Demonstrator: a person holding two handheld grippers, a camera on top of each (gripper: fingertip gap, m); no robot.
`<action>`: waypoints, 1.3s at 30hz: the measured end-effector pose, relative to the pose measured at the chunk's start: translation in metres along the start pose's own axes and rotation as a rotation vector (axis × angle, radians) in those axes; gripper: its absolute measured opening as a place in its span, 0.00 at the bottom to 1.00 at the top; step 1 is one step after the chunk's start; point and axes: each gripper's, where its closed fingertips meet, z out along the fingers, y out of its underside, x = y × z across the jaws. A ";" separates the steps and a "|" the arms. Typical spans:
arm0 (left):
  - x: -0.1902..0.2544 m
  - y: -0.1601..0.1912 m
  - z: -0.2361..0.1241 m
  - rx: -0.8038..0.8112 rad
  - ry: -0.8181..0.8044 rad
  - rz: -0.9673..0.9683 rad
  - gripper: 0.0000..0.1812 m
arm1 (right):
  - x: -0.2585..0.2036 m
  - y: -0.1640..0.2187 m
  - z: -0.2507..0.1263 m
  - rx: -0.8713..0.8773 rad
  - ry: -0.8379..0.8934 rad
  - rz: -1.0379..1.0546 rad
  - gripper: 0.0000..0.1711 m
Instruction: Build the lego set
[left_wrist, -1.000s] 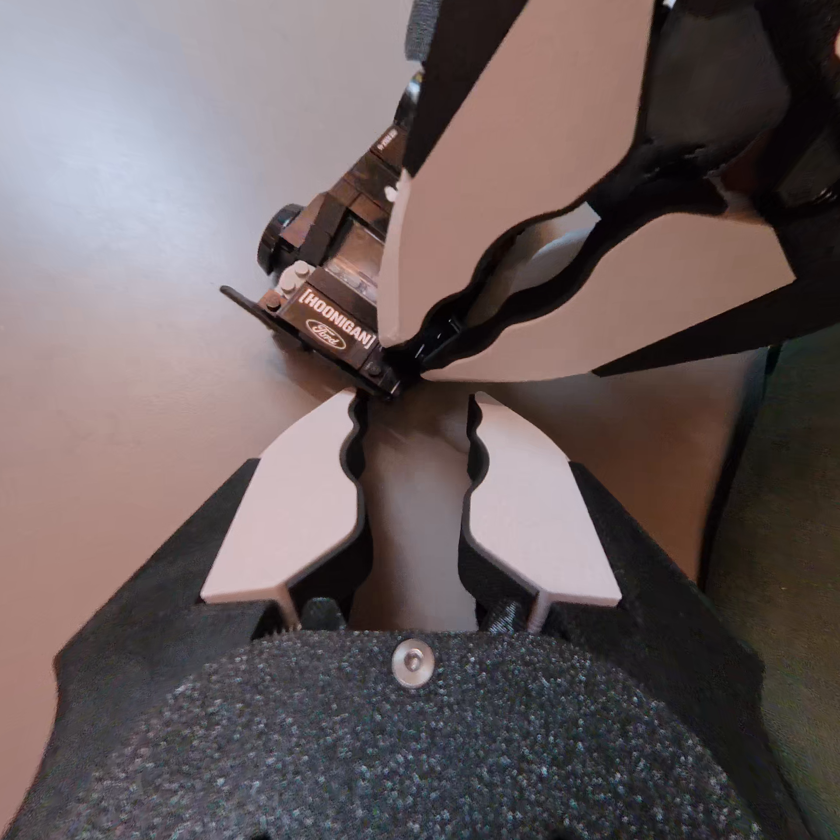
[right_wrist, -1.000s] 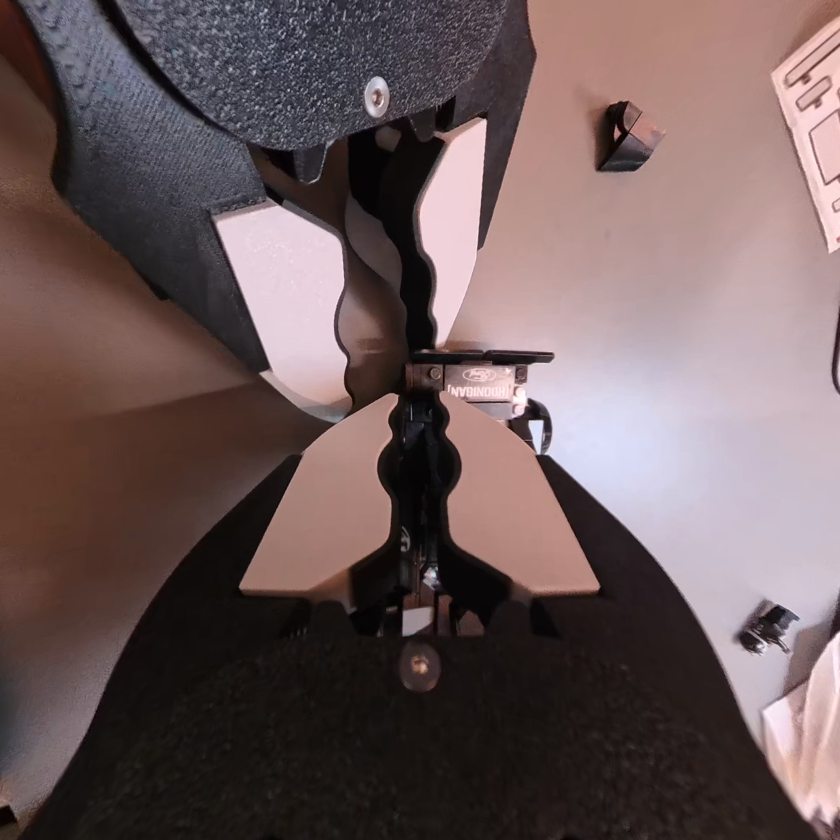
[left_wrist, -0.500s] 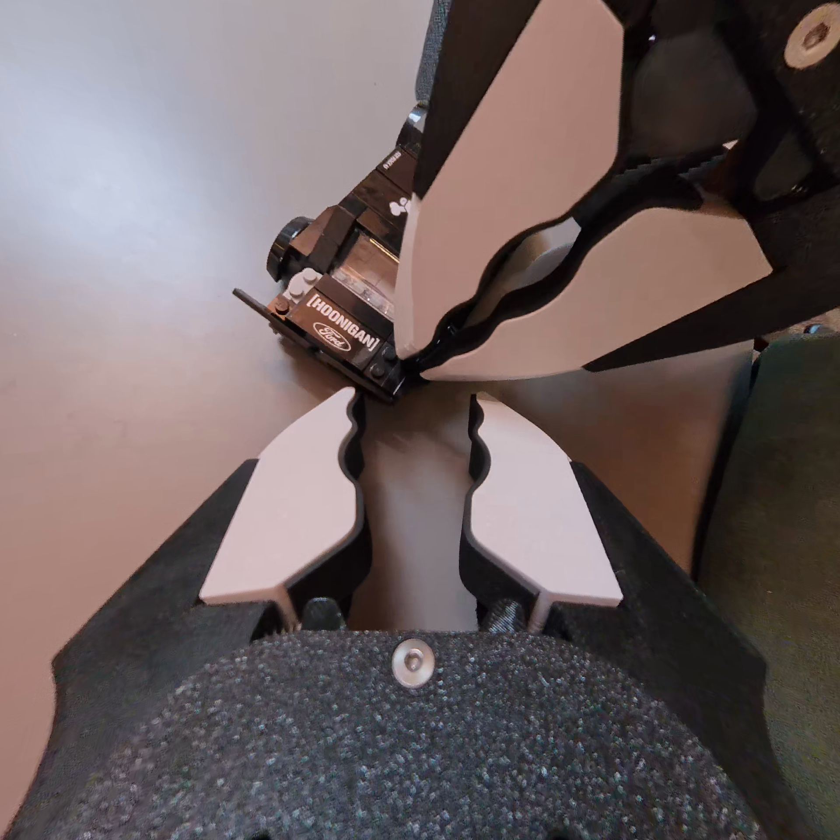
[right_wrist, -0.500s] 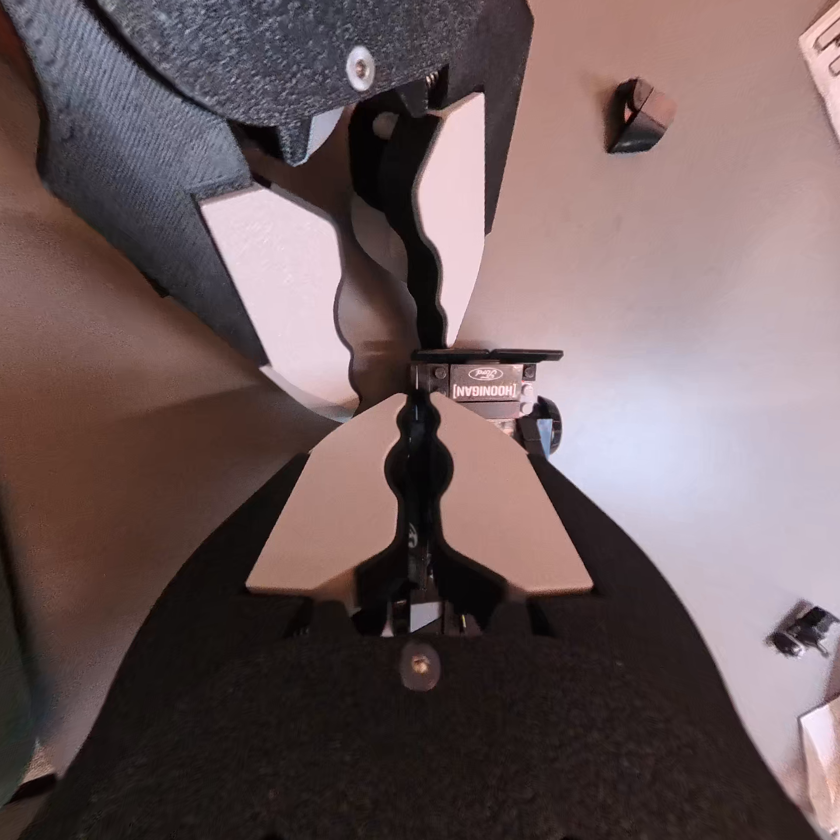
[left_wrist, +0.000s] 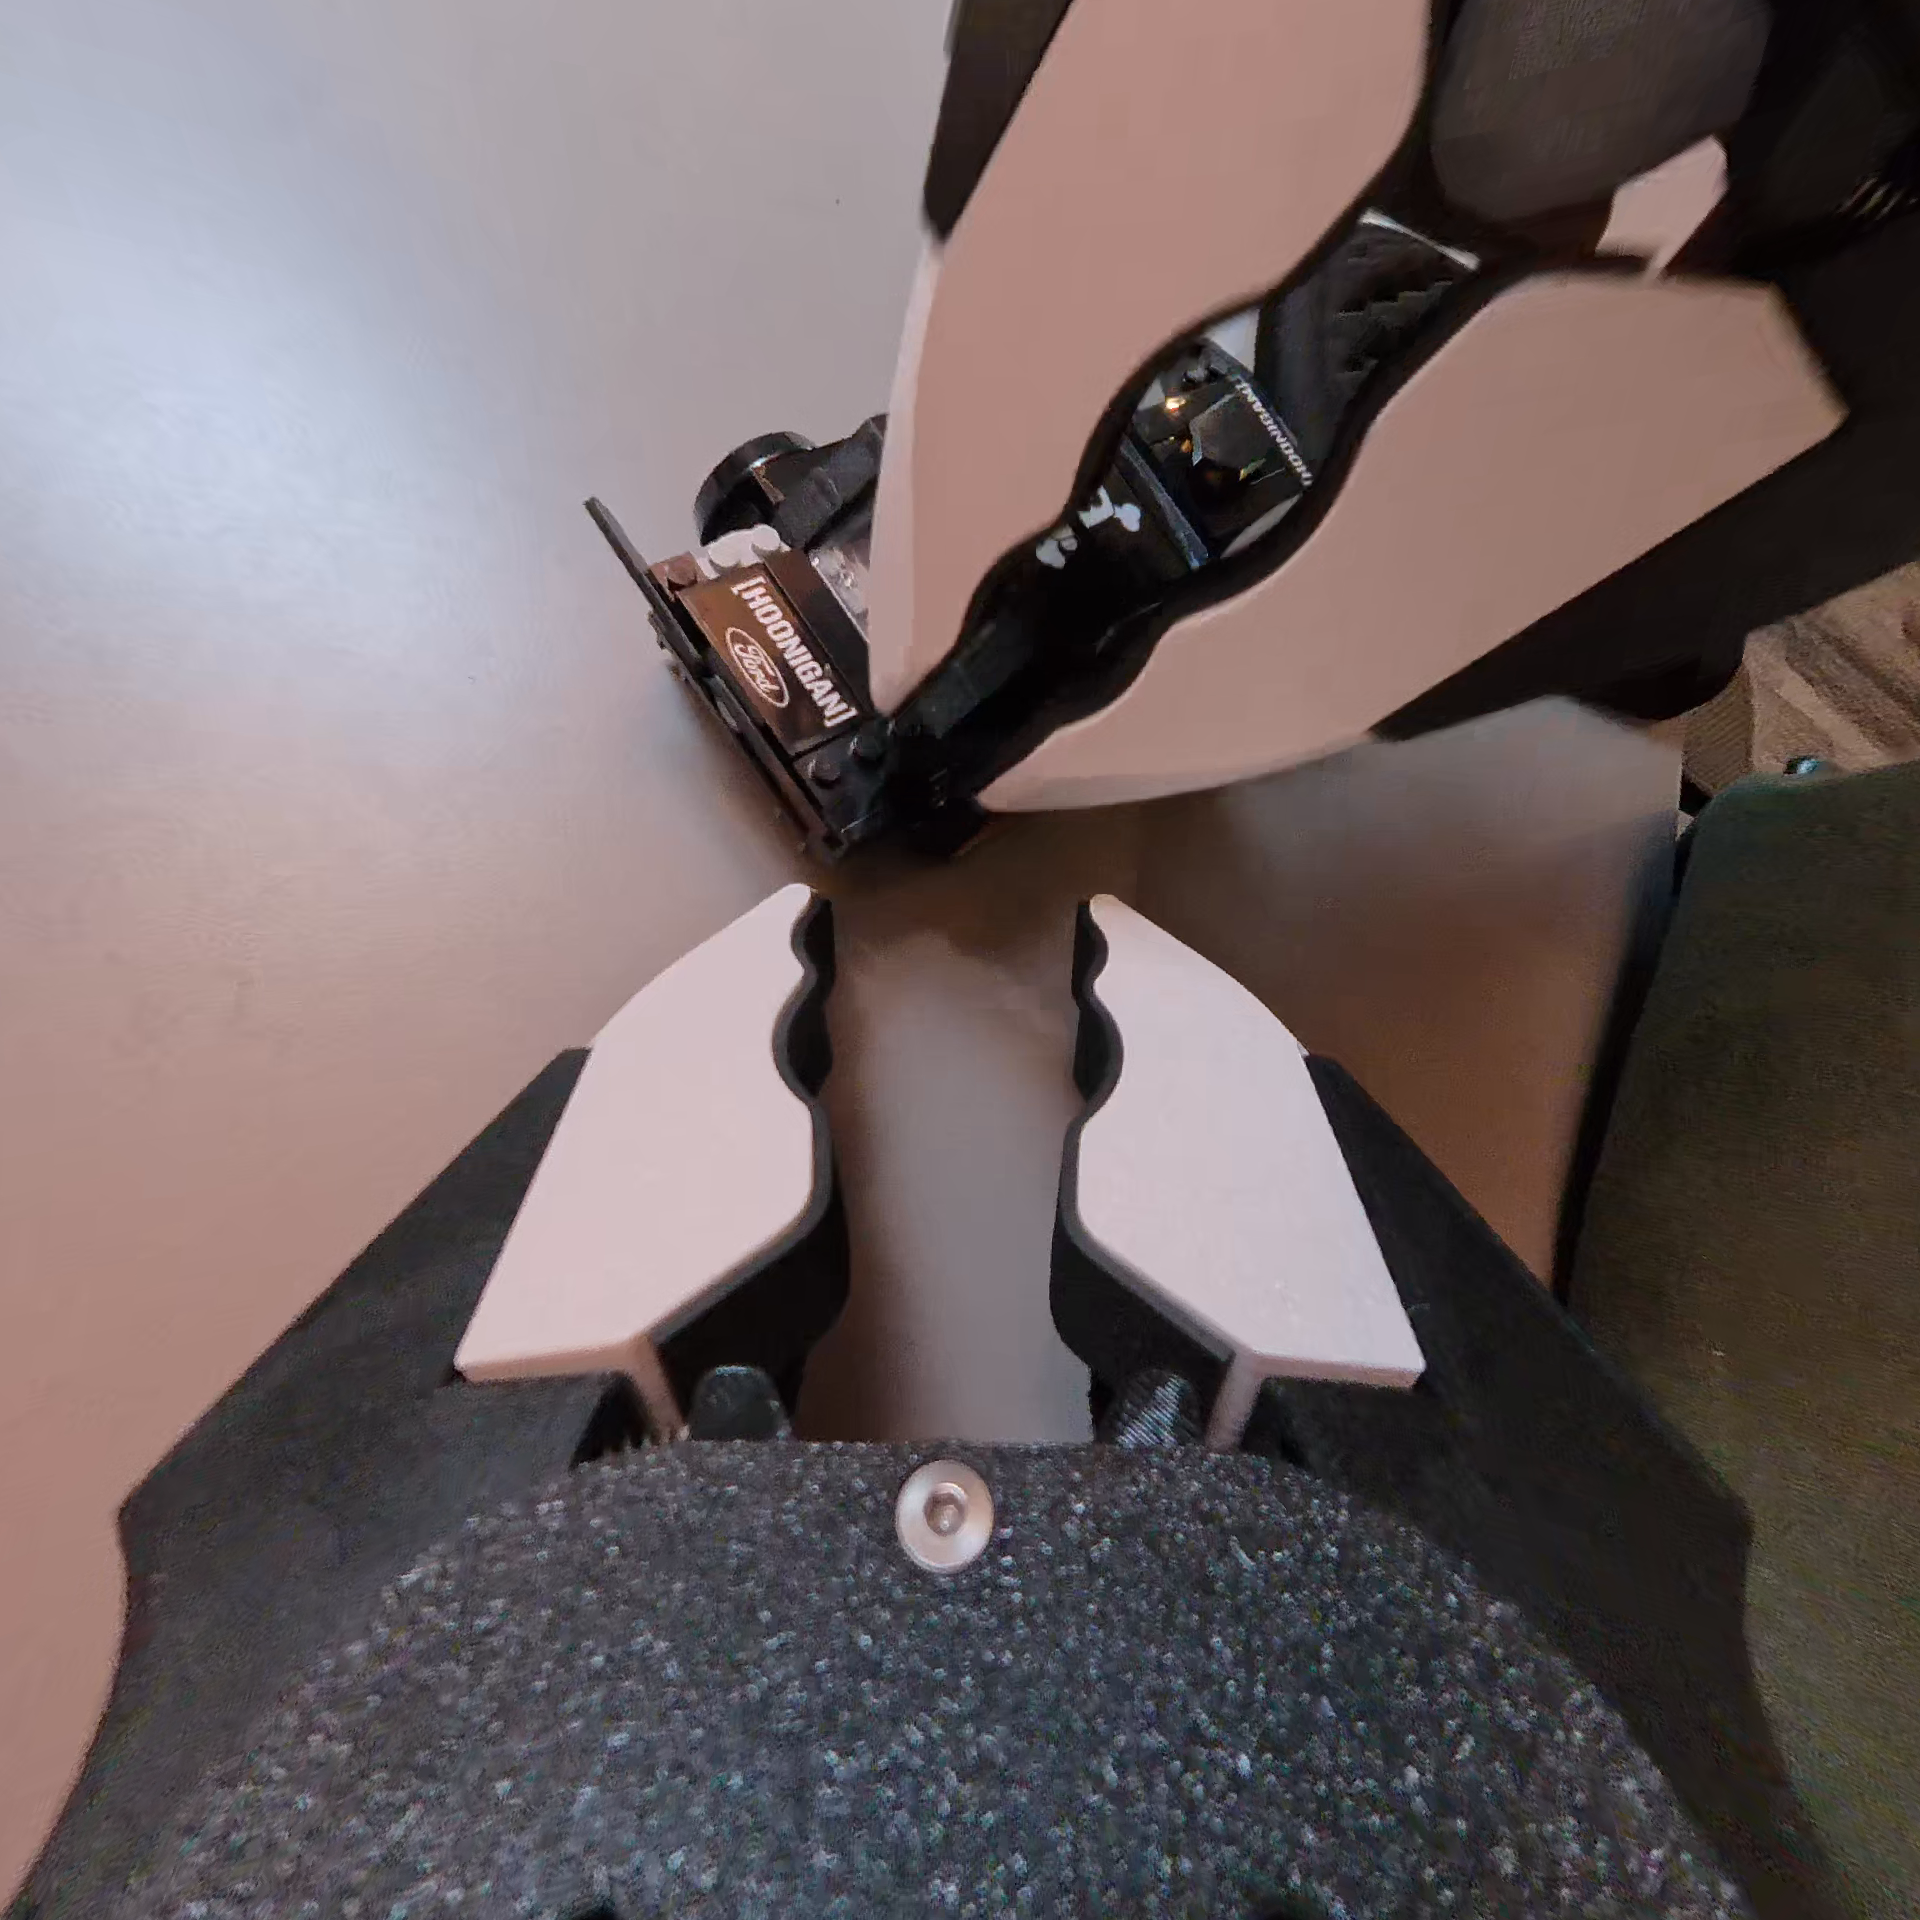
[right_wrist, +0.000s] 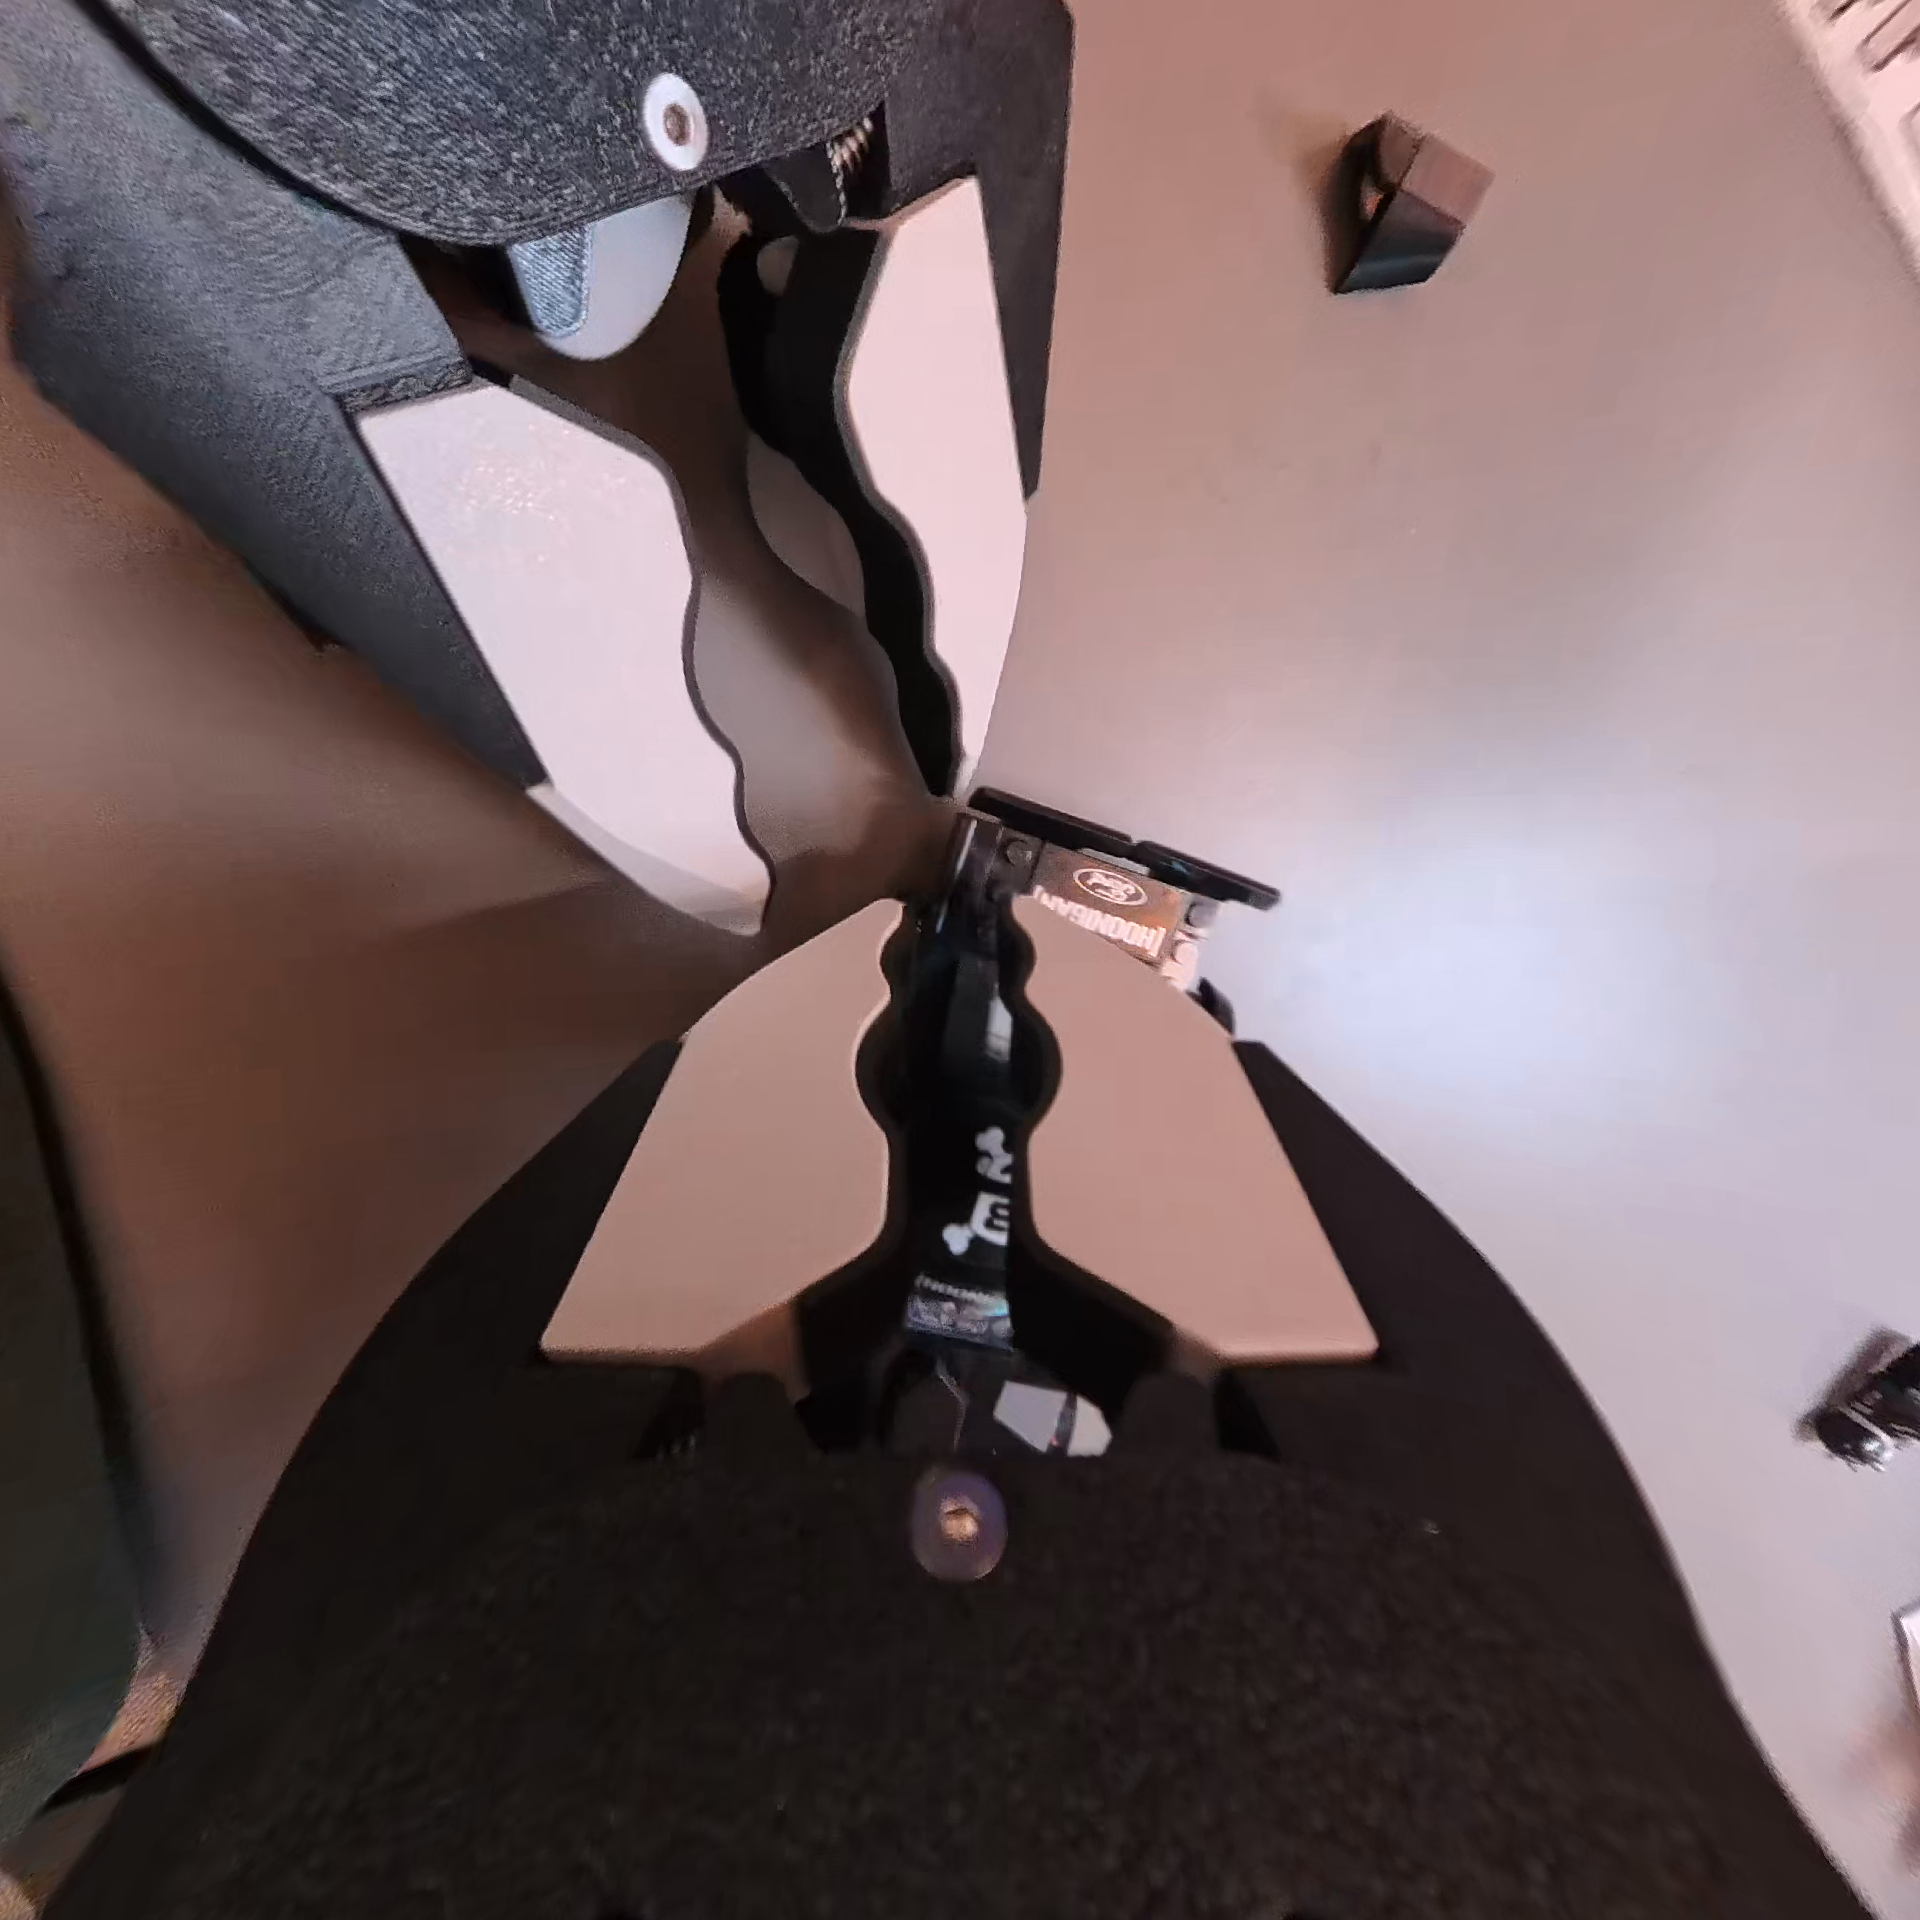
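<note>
A black lego car (left_wrist: 769, 665) with a rear wing and white markings is tilted on the grey table (left_wrist: 312, 520). My right gripper (left_wrist: 920, 774) comes in from the upper right and is shut on the car's body, which fills the gap between its fingers. In the right wrist view the car (right_wrist: 1101, 894) sticks out past my right gripper (right_wrist: 961, 935). My left gripper (left_wrist: 948, 914) is open and empty, its tips just short of the car's rear corner. It also shows in the right wrist view (right_wrist: 857, 831), opposite the right one.
A black wedge piece (right_wrist: 1403, 208) lies on the table beyond the car. A small dark and silver part (right_wrist: 1870, 1413) lies at the right. White paper (right_wrist: 1881, 42) shows at the top right corner. Dark green fabric (left_wrist: 1787, 1143) lies past the table's right edge. My two grippers' fingertips are within a few centimetres of each other.
My right gripper has rolled and turned the car, so its rear wing now stands steeper and its side shows between the fingers. My left gripper has stayed open in place.
</note>
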 end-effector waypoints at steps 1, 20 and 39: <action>0.000 0.000 -0.001 0.001 -0.002 0.001 0.25 | 0.003 0.000 -0.006 0.024 0.014 0.008 0.10; -0.035 -0.005 -0.037 0.114 -0.159 -0.007 0.24 | 0.004 0.071 -0.013 0.000 0.026 0.184 0.38; -0.072 0.002 -0.060 0.121 -0.362 0.005 0.24 | 0.009 0.043 -0.006 -0.078 -0.233 -0.323 0.32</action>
